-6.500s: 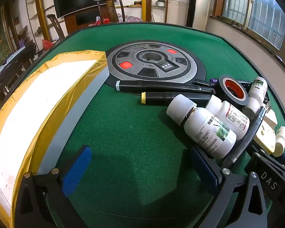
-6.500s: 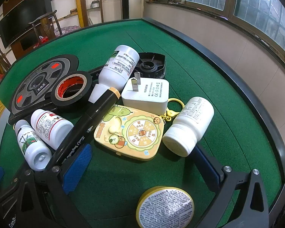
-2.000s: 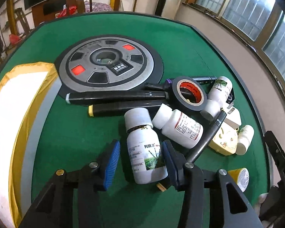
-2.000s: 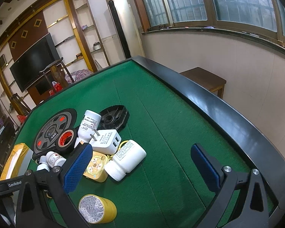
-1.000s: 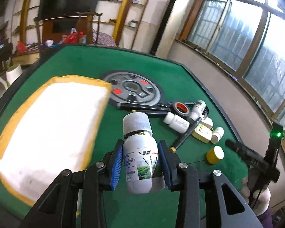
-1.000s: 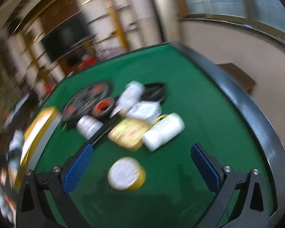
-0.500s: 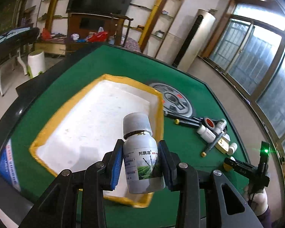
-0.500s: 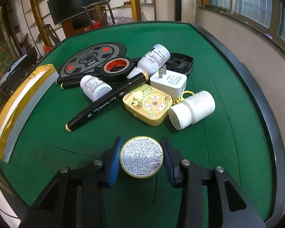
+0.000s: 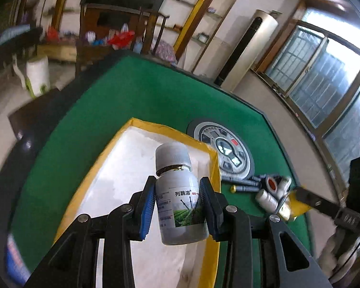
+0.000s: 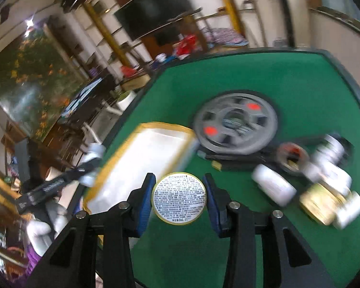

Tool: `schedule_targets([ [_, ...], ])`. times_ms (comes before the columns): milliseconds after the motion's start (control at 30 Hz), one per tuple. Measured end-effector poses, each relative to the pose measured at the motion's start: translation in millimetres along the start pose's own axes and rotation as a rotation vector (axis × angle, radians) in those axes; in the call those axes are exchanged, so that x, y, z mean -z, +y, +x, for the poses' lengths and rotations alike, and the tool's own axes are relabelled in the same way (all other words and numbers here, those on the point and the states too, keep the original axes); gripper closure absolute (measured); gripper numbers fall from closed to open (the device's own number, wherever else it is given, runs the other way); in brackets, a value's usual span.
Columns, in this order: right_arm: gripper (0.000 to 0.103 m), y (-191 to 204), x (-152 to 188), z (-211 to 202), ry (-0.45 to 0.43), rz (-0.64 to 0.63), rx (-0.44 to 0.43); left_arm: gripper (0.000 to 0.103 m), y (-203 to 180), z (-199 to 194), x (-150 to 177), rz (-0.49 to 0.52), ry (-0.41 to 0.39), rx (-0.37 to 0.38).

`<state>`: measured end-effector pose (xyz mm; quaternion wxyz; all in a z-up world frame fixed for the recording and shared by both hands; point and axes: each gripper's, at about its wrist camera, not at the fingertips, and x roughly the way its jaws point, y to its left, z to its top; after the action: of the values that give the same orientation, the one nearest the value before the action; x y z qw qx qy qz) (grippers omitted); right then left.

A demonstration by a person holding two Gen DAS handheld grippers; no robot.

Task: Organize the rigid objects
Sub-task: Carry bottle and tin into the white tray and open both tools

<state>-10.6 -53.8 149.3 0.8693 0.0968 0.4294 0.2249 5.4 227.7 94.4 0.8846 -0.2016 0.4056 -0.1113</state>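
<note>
Between the blue pads of the left gripper (image 9: 177, 206) sits a white bottle (image 9: 180, 199), clamped across its labelled body with the grey cap pointing up toward 12 o'clock. It hangs in the air over the near part of the yellow-rimmed tray (image 9: 212, 168), whose white floor shows behind and to either side of it. The bottle looks like a small rigid plastic container, probably light, with smooth walls and a glossy label that could slip under a weak squeeze; the straight cylindrical body, below the shoulder, seems the sound place to grip, and that is where the pads sit. The left tool points forward and down from well above the green table (image 9: 141, 100).

At the right gripper (image 10: 178, 199) the pads are pressed on either side of a round tin (image 10: 179, 198), gold-edged, its printed white face turned to the camera. It too is held off the table, with the tray (image 10: 156, 148) lying toward 10 o'clock of it. The tin appears stiff and light, with a curved side wall; a hold across its full width, as here, should keep it from rolling out. The right tool is raised and angled down toward the tray's near corner. Heavy blur smears the heap of bottles (image 10: 273, 187) at 3 o'clock.
</note>
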Motion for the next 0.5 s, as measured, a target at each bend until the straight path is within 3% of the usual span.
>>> schedule_targets([
  [267,0.064,35,-47,133,0.149,0.019,0.050,0.064,24,84,-30,-0.060,0.110,0.016],
  [500,0.064,27,-46,171,0.204,0.017,0.133,0.065,34,114,-28,-0.082,0.142,0.059],
])
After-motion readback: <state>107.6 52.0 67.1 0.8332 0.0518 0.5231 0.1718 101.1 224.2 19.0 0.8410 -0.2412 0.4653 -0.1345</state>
